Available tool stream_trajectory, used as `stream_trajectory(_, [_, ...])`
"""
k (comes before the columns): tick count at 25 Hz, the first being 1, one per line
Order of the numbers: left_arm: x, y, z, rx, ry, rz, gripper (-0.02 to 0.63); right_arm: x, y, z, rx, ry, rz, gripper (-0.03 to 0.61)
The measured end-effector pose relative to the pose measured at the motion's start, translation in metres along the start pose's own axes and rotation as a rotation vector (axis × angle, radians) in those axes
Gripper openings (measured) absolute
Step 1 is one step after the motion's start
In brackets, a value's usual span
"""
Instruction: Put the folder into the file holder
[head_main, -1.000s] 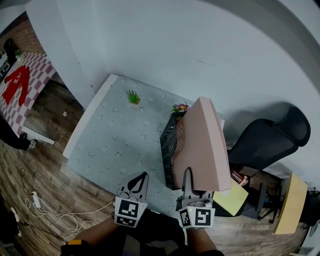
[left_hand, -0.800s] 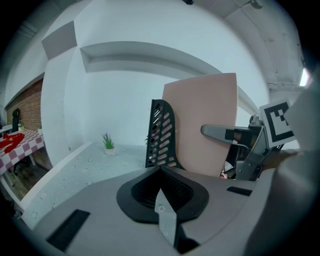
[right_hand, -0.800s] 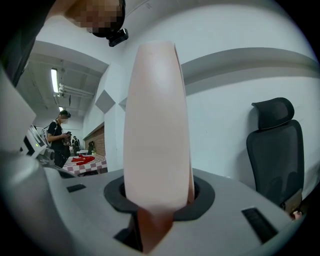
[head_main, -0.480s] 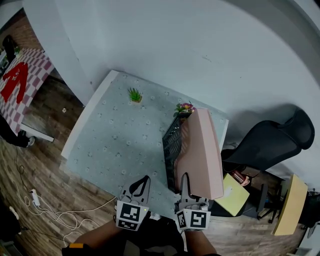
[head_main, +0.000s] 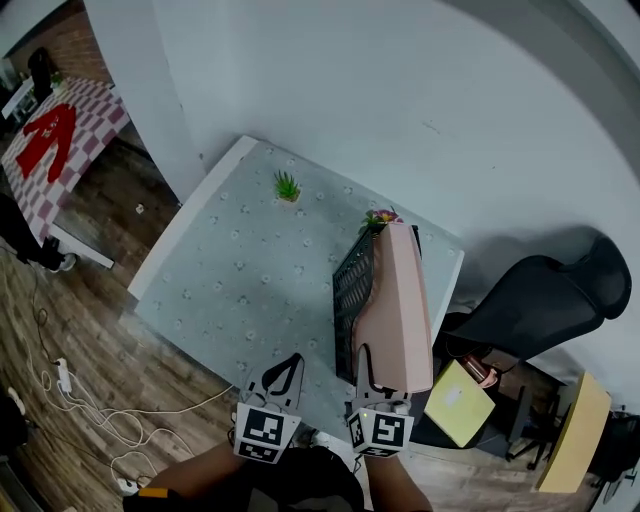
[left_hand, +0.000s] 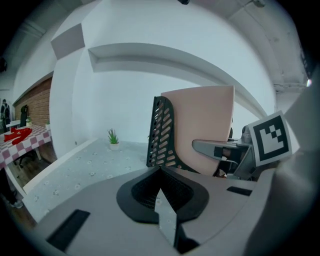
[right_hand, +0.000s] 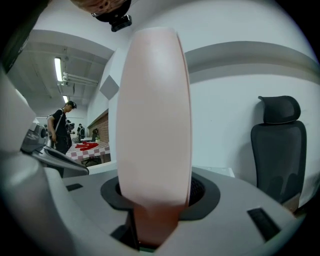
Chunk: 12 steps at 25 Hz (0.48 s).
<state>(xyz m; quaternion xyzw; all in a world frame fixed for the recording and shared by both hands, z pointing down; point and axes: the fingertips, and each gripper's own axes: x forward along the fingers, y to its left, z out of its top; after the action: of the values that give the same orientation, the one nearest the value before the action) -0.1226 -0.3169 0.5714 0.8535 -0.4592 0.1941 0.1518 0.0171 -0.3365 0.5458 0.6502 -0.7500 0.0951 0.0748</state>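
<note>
At right of desk: right tongs opening round folder in holder; you back straight out. Left tongs pinched together, empty.

A pale pink folder stands in a black file holder whose side is patterned with rows of slanted slots. The table wears a pale grey-green cloth dotted with small white flowers. On it are a green plant in a pale pot and a bunch of pink and red flowers. The left gripper and right gripper, the latter's jaws opening with the folder between them, are grey, each bearing black-and-white square markers. The office chair is black, the floor brown wood planks, and a far tablecloth red-and-white check.
</note>
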Motion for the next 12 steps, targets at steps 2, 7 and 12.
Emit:
stream_trajectory(2, [-0.011,-0.009,0.005,-0.004,-0.017,0.02,0.009,-0.004,0.003,0.003,-0.009,0.016,0.031,0.227])
stream_trajectory(7, [-0.043,-0.04,0.021,-0.005,-0.076,0.063,0.009,-0.043,-0.008,0.009,-0.025,0.023,0.061,0.233])
stream_trajectory(12, [-0.073,-0.078,0.025,-0.009,-0.124,0.092,0.009,-0.097,-0.026,0.02,-0.029,0.017,0.076,0.233])
